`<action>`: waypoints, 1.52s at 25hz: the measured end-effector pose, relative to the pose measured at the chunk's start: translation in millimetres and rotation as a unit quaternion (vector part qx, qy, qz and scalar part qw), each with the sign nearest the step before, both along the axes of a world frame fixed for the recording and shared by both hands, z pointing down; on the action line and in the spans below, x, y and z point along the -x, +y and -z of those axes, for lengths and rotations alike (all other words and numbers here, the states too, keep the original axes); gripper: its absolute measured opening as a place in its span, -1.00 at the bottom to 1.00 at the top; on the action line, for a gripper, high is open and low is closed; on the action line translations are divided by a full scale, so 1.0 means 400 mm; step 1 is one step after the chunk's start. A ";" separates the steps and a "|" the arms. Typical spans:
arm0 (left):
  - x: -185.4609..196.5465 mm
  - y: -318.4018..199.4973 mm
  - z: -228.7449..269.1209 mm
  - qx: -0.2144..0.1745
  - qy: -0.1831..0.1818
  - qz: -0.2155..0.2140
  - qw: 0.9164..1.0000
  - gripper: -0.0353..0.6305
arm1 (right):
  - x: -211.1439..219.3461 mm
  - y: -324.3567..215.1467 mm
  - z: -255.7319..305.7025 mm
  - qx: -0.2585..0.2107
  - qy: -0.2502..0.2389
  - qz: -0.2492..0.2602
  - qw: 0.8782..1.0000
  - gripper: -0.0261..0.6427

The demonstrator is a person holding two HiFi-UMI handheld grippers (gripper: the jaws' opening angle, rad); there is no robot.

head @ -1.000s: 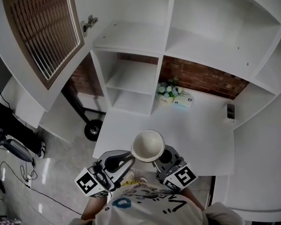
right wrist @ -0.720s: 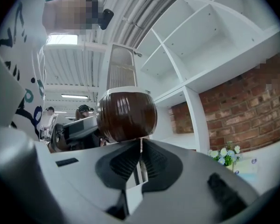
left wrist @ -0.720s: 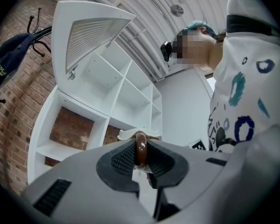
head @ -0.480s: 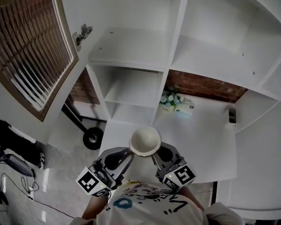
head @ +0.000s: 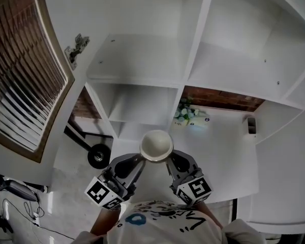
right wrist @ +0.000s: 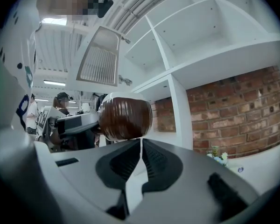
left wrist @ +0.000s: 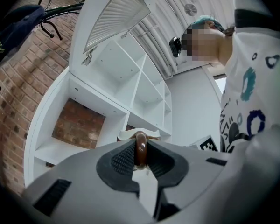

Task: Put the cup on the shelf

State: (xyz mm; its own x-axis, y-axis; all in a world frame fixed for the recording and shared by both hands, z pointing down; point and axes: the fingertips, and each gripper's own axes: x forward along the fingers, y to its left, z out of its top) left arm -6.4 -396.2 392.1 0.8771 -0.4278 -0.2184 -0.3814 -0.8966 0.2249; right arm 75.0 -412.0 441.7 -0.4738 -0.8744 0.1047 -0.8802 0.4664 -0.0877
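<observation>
A cup, cream inside (head: 156, 145) and ribbed brown outside (right wrist: 126, 117), hangs in the air in front of the white shelf unit (head: 142, 60). My left gripper (head: 141, 159) is shut on the cup's brown handle (left wrist: 140, 146), which stands upright between the two black pads. The right gripper (head: 169, 158) is shut with nothing between its jaws. Its tips (right wrist: 141, 146) sit just under the cup's brown side, and I cannot tell whether they touch it. The shelf's open compartments (left wrist: 107, 73) lie ahead of and above both grippers.
A louvred cabinet door (head: 20, 85) stands open at the left. On the white desk (head: 218, 146) below are a small flower pot (head: 183, 108), a tissue box (head: 199, 120) and a small dark object (head: 250, 124). A black wheel (head: 97, 156) is on the floor.
Both grippers and the cup have risen a little and moved closer to the shelf unit. The head view has tilted up, so the shelves fill more of it. The grip is unchanged.
</observation>
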 end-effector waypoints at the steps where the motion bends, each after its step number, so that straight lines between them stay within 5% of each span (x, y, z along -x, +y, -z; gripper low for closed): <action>1: -0.001 -0.014 -0.003 -0.001 0.002 0.000 1.000 -0.72 | 0.000 -0.006 -0.001 0.002 0.004 0.000 1.000 -0.83; 9: -0.015 -0.114 -0.011 -0.003 0.026 0.007 1.000 -0.72 | -0.009 -0.055 -0.030 0.011 0.031 0.001 0.999 -0.83; 26: -0.038 -0.300 -0.119 0.037 -0.040 0.065 0.996 -0.72 | 0.005 -0.192 -0.067 0.031 0.044 0.008 0.999 -0.83; 38: -0.075 -0.361 -0.158 0.026 -0.075 0.084 0.993 -0.72 | -0.012 -0.232 -0.097 0.053 0.042 -0.004 0.998 -0.83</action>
